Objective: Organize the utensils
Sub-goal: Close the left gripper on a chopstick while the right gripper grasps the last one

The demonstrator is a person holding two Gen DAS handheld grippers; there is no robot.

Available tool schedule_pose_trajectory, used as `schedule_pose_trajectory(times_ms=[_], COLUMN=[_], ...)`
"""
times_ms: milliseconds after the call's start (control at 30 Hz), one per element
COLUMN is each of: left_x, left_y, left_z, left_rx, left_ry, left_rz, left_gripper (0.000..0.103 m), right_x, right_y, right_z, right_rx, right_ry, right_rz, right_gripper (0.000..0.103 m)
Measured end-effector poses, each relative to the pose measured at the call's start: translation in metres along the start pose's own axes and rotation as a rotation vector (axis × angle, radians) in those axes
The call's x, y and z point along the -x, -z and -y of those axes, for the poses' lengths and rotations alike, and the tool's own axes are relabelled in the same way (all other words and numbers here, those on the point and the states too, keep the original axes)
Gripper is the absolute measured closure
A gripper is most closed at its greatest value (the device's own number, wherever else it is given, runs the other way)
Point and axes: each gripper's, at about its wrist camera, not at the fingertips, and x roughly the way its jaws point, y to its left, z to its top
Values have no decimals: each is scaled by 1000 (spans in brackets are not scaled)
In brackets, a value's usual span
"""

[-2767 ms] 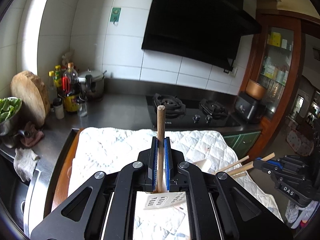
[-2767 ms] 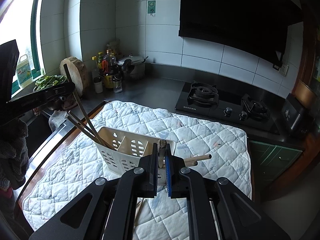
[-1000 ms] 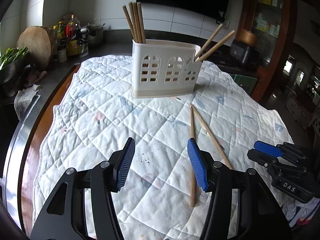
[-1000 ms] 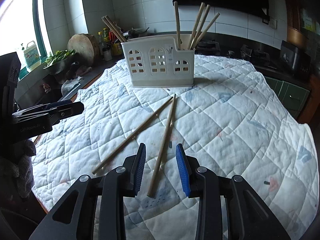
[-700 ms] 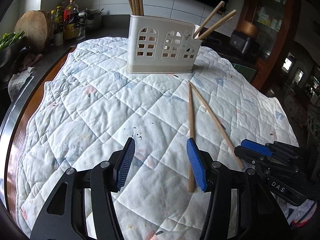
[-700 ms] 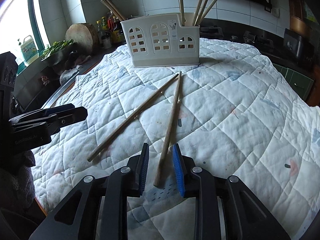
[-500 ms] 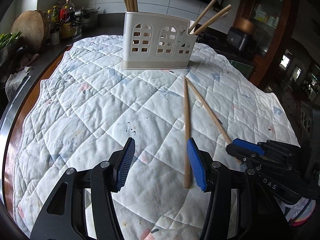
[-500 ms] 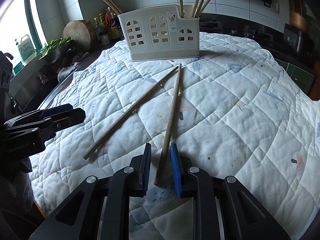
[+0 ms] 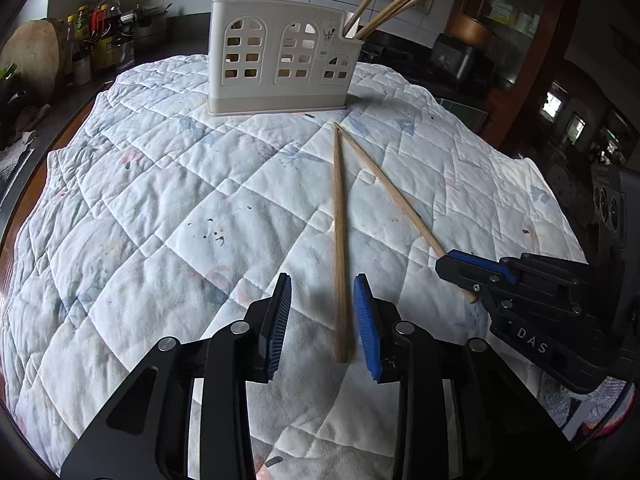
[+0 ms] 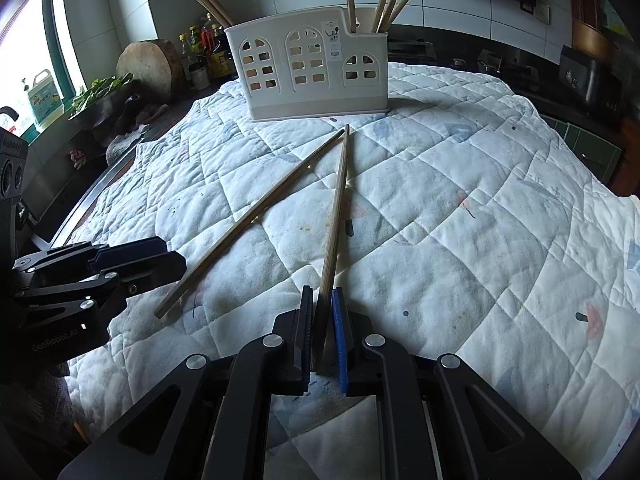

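Observation:
Two wooden chopsticks lie on the quilted cloth, tips meeting near the white utensil holder (image 9: 280, 52), which also shows in the right wrist view (image 10: 312, 76) with several chopsticks standing in it. My left gripper (image 9: 322, 316) is open, its jaws straddling the near end of the left chopstick (image 9: 339, 220) without touching it. My right gripper (image 10: 322, 322) is shut on the near end of the right chopstick (image 10: 336, 216), which still rests on the cloth. The right gripper also shows in the left wrist view (image 9: 476, 270); the left gripper shows in the right wrist view (image 10: 140, 260) beside the left chopstick (image 10: 248, 220).
The white quilted cloth (image 9: 160, 200) covers the worktop. A round chopping board (image 10: 146, 64), bottles (image 10: 204, 50) and a bowl of greens (image 10: 100, 88) stand at the far left. A gas hob (image 10: 504, 66) is behind the holder at the right.
Both grippers have moved forward and lower over the chopsticks. The left jaws have narrowed around one chopstick. The right jaws have closed onto the other chopstick's end.

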Motion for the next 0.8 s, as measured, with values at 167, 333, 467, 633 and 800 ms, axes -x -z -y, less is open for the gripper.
schedule_pose_trajectory(times_ms=[167, 333, 467, 633, 800], left_x=[-7, -12, -17, -19, -13], left_y=[1, 1, 2, 2, 0], left_z=[5, 10, 11, 15, 12], left_rx=[-5, -19, -12, -22, 7], left_ry=[17, 21, 7, -34, -22], left_rz=[-18, -29, -37, -38, -25], left_gripper=[75, 81, 88, 94, 97], right_x=[10, 26, 39, 54, 69], right_y=[-5, -12, -20, -31, -42], right_z=[6, 10, 10, 9, 9], right_rx=[-9, -13, -7, 7, 21], right_ry=[9, 12, 11, 11, 8], right_rz=[23, 65, 104, 150, 193], right_gripper=[95, 95, 95, 95, 96])
